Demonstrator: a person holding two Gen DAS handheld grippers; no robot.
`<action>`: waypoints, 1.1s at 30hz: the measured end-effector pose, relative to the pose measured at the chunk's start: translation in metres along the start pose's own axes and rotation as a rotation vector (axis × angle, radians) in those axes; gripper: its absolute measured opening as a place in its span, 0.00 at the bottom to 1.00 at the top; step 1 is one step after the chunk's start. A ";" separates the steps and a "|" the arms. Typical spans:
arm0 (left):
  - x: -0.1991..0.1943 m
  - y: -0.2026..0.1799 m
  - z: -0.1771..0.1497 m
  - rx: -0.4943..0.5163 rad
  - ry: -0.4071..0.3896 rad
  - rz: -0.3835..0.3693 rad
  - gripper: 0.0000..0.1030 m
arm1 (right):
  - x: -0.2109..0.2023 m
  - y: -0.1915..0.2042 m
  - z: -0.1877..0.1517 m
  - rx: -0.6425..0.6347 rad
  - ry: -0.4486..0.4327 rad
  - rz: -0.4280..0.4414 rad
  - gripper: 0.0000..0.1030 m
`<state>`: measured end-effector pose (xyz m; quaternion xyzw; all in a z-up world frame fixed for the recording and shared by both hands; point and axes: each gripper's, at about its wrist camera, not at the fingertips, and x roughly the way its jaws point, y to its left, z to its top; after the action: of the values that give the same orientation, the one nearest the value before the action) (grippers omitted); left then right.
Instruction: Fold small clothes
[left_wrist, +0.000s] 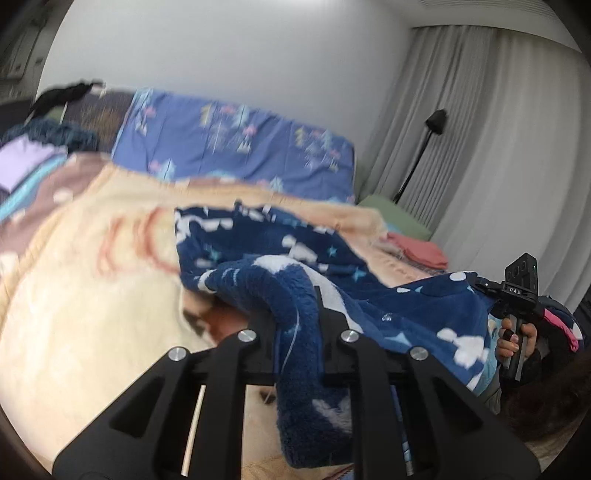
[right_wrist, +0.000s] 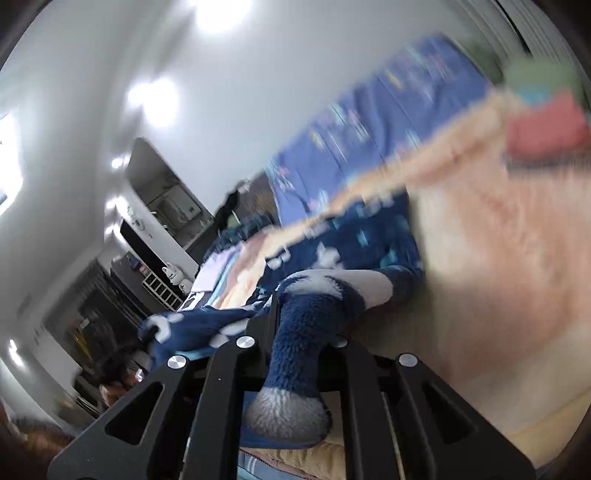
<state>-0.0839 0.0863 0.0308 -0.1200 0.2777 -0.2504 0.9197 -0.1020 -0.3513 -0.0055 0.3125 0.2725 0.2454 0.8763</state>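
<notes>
- Jaws of the left gripper (left_wrist: 297, 314) were pinching a thick fold of the navy fleece garment (left_wrist: 295, 258), with fabric bunched between the fingers and hanging toward the camera.
- Jaws of the right gripper (right_wrist: 295, 325) were likewise clamped on another rolled edge of the same garment (right_wrist: 332, 251), a pale patch of it drooping below the fingers.
- Between the two grips the garment was half lifted, its far part lying on the cream blanket (left_wrist: 92, 277) near the middle of the bed.
- Judged step: carrying an edge over to make a fold; next, both grippers would need to lay it flat and let go evenly.
- Toward the bed's far edge sat a blue patterned pillow (left_wrist: 236, 140); a red folded piece (left_wrist: 421, 251) lay near its right corner and a lilac one (left_wrist: 22, 162) at its left edge.
- Nothing appeared to block the fold, though both views were blurred.
</notes>
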 end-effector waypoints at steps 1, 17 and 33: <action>0.008 0.004 -0.001 -0.013 0.019 0.000 0.13 | 0.008 -0.003 -0.001 0.005 0.010 -0.012 0.09; 0.056 0.032 0.099 0.054 -0.076 0.027 0.13 | 0.070 0.009 0.107 -0.117 -0.091 -0.052 0.09; 0.286 0.194 0.121 -0.183 0.134 0.152 0.17 | 0.265 -0.148 0.151 -0.055 0.068 -0.398 0.10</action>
<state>0.2680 0.1095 -0.0692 -0.1652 0.3684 -0.1609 0.9006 0.2255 -0.3556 -0.0931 0.2198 0.3517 0.0854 0.9060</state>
